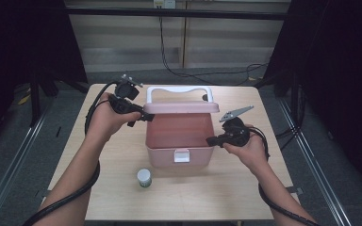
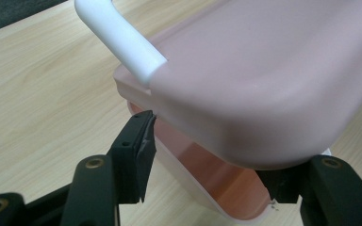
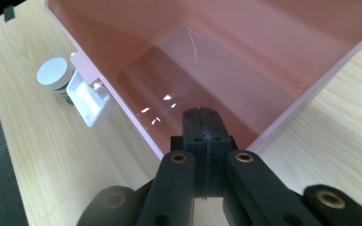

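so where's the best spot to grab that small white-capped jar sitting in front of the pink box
Grip the small white-capped jar around its round side wall, just below the cap, coming straight down from above. It stands upright on the wooden table, apart from the pink plastic box, with free tabletop all round, so jaws probably fit on either side. The flat cap offers little to pinch.

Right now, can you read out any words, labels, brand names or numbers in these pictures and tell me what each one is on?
No text can be read.
Small white-capped jar with a green band: the band is too small and blurred to read; in the right gripper view the white latch hides most of it.
Pink plastic storage box, its pink lid and white handle: no markings seen.
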Tool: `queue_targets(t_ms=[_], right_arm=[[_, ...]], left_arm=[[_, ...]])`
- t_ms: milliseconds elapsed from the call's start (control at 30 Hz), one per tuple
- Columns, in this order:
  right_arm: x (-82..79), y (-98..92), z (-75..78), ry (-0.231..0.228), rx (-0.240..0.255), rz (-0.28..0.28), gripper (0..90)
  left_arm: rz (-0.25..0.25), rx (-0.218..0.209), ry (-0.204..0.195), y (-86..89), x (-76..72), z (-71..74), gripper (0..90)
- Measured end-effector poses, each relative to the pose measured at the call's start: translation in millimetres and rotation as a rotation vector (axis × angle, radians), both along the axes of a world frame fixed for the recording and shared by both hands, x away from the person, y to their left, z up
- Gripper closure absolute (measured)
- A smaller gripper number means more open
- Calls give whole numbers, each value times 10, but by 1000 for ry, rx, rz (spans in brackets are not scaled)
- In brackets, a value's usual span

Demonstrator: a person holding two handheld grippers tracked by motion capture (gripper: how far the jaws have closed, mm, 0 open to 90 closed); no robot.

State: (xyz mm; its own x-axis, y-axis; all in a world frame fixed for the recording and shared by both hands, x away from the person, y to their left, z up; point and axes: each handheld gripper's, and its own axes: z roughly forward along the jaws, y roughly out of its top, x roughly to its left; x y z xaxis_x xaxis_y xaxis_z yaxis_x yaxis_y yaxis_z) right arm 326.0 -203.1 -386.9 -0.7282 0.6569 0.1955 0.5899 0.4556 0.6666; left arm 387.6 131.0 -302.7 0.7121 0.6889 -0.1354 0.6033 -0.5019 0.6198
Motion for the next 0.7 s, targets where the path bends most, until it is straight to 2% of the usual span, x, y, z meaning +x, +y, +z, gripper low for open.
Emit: queue_targets(t_ms=[100,333,700], right_arm=[[-6,5,2,-9,-9,4,900],[-8,-3,-6,-8,0,2,900],[-12,-8,-13,-11,4,6,900]], left_arm=[[-3,1,-3,2,13,25,448],[30,-16,-27,-18,49,98,499],[62,-8,-22,-45,96,168,545]])
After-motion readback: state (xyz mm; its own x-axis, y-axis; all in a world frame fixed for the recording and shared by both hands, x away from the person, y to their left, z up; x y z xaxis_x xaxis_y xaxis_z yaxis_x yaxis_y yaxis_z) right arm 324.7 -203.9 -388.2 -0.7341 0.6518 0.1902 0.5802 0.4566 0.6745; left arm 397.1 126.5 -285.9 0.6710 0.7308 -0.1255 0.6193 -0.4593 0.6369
